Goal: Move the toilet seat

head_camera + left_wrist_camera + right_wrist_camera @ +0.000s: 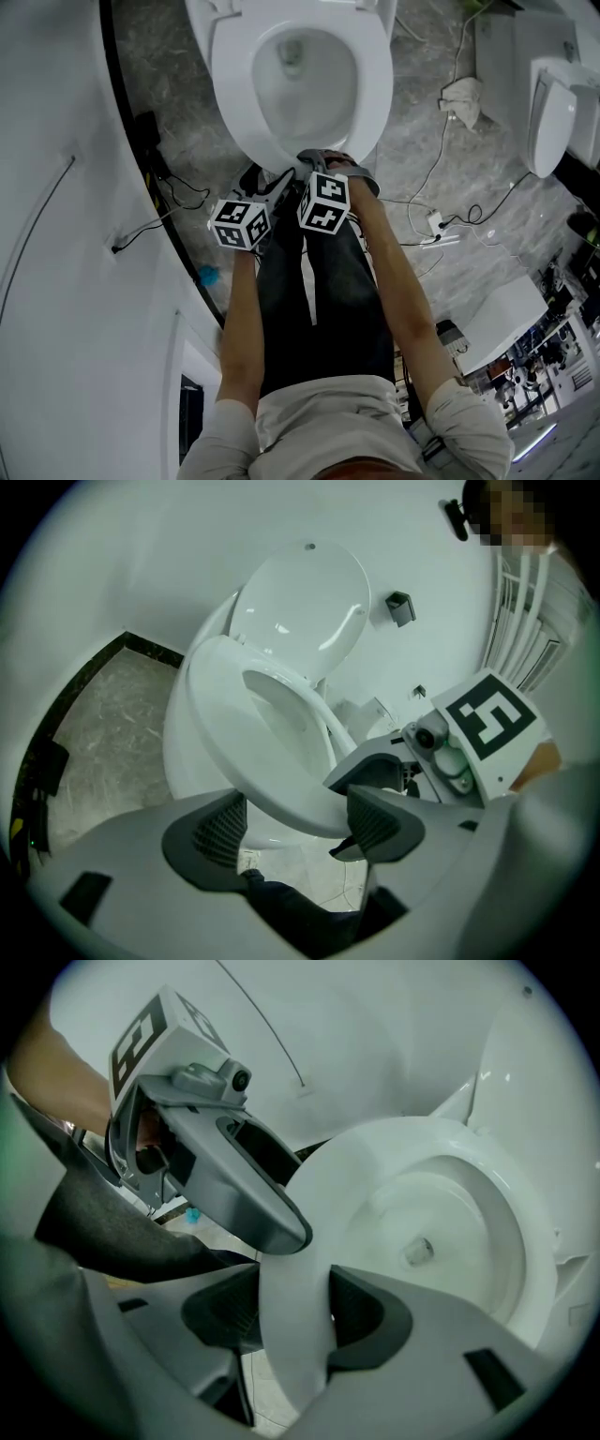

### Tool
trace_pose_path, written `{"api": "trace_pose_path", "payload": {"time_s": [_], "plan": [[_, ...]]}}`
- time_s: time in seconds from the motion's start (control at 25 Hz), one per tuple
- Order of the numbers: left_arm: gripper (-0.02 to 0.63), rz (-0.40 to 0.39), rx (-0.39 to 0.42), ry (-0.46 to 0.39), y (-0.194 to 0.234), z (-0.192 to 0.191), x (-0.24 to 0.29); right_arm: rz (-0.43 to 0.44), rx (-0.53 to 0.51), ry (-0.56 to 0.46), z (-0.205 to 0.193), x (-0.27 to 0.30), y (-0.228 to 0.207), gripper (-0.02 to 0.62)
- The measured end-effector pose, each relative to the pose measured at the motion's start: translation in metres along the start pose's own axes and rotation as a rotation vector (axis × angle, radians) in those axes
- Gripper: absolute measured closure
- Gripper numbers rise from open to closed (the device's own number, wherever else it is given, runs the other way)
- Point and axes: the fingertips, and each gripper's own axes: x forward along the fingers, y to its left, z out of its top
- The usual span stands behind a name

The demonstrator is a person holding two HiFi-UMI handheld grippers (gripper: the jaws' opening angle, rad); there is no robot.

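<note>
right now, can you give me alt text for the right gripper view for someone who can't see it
The right gripper clamps the front rim of a white toilet seat between its dark pads. The left gripper reaches in from the upper left over the same rim, and the open bowl fills the right side.

No legible text anywhere (gripper cubes (pixel 242 223) bear only patterns).

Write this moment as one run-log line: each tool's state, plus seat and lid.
left tool: open, seat front between pads | right tool: shut on seat | lid: up
</note>
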Motion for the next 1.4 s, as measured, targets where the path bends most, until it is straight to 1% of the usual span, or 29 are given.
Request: {"api": "trace_pose_path", "payload": {"time_s": [0.12, 0.24, 0.36, 0.48, 0.56, 0.76, 0.92, 1.16, 1.4], "plan": [[0.267, -0.008, 0.01, 0.002, -0.002, 0.002, -0.004, -0.001, -0.001, -0.005, 0.002, -0.005, 0.001, 0.364], [0.267, -0.009, 0.014, 0.001, -0.004, 0.006, -0.006, -0.032, -0.011, -0.03, 0.006, -0.011, 0.0, 0.364], [0.268, -0.008, 0.024, -0.005, -0.008, 0.011, -0.01, -0.101, -0.03, -0.08, 0.011, -0.022, -0.002, 0.361], [0.268, -0.014, 0.029, -0.024, -0.014, 0.018, -0.016, -0.186, -0.03, -0.132, 0.017, -0.036, -0.005, 0.341], [0.267, -0.017, 0.027, -0.04, -0.019, 0.022, -0.019, -0.23, -0.013, -0.162, 0.018, -0.046, -0.006, 0.327], [0.267, -0.022, 0.027, -0.059, -0.027, 0.032, -0.025, -0.301, 0.042, -0.217, 0.011, -0.07, -0.009, 0.313], [0.267, -0.024, 0.03, -0.08, -0.033, 0.038, -0.03, -0.366, 0.062, -0.246, 0.001, -0.086, -0.01, 0.309], [0.267, -0.028, 0.022, -0.12, -0.043, 0.05, -0.038, -0.486, 0.08, -0.271, -0.016, -0.113, -0.013, 0.308], [0.264, -0.032, 0.016, -0.159, -0.051, 0.063, -0.045, -0.605, 0.05, -0.292, -0.018, -0.127, -0.023, 0.307]]}}
